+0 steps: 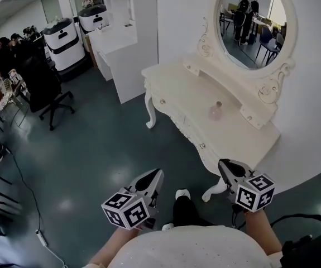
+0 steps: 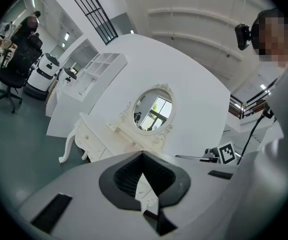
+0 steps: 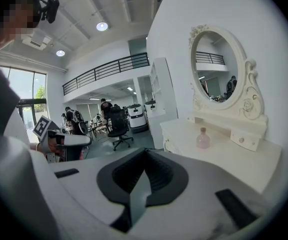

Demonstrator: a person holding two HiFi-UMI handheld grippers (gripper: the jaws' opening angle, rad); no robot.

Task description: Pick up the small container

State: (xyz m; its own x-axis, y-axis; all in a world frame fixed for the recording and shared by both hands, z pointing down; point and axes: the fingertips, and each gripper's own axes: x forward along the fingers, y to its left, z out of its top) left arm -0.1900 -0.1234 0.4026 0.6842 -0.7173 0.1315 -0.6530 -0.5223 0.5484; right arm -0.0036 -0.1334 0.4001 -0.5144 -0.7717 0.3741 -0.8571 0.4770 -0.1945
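The small container is a pale pink bottle (image 1: 215, 111) with a narrow neck. It stands upright near the back of the cream dressing table (image 1: 177, 88), below the oval mirror (image 1: 253, 24). The right gripper view shows the bottle (image 3: 202, 138) ahead and to the right, well beyond the jaws. My right gripper (image 1: 223, 163) hangs short of the table's front edge, shut and empty. My left gripper (image 1: 159, 173) hovers over the floor left of the table, jaws together with nothing in them. In the left gripper view the table (image 2: 91, 134) is in sight, but the bottle is not.
A black office chair (image 1: 48, 94) stands on the dark floor at the left, with people seated behind it. White wheeled machines (image 1: 65, 41) and a white shelf unit (image 1: 124, 54) stand at the back. A cable (image 1: 37, 228) trails across the floor at lower left.
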